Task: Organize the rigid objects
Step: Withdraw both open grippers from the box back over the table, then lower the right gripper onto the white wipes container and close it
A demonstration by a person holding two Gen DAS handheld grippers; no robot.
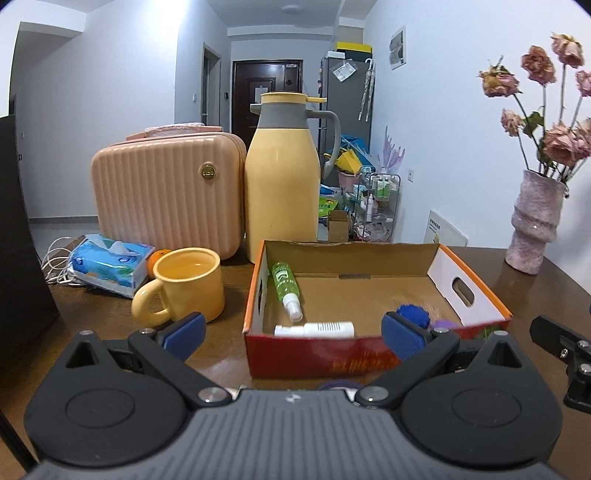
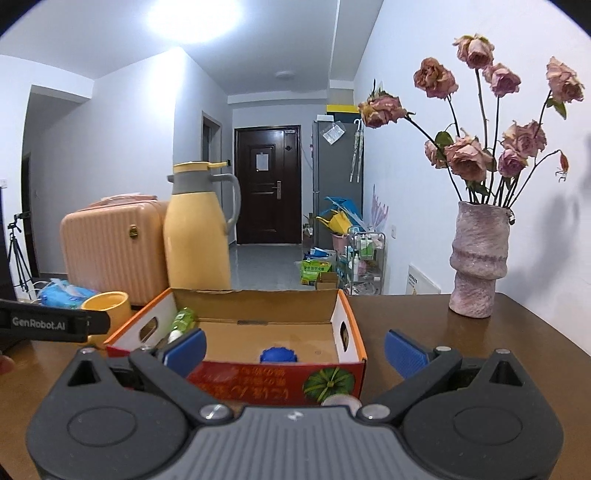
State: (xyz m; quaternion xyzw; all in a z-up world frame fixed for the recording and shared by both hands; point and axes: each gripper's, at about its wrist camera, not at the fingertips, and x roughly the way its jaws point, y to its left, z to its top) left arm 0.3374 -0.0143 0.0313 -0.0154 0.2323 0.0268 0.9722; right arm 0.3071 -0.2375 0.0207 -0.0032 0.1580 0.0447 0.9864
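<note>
I looked down a white-walled hallway to a dark brown door with a paper stuck on it. A bright ceiling light glared overhead. The floor was pale grey tile. A grey fridge stood at the right, with a wire rack of bottles and a heap of clutter before it. A tripod stood far left. The brown wooden table lay under me.

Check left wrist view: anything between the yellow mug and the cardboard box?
Nothing. In the left wrist view, only bare brown table shows between the yellow mug and the cardboard box. They stand apart, not touching.
</note>
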